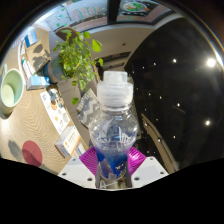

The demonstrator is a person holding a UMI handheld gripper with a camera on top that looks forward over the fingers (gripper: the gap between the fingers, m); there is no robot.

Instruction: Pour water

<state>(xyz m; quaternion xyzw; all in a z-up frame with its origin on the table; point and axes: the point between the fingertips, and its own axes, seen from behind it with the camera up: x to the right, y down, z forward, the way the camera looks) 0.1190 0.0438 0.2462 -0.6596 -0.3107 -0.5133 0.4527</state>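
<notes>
Clear plastic bottle (113,125) with a white cap stands upright between my jaws, which I see pinching its lower body from both sides, purple pads (90,160) pressed against it. Beyond the jaws hangs a leafy plant (78,55).

one clear water bottle (113,120), one leafy green plant (77,53), one green bowl (10,88), two pink pads (90,160)

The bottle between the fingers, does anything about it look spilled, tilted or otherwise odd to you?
Nothing stands out. The bottle sits upright between the fingers, its white cap on, with no spill visible.
</notes>
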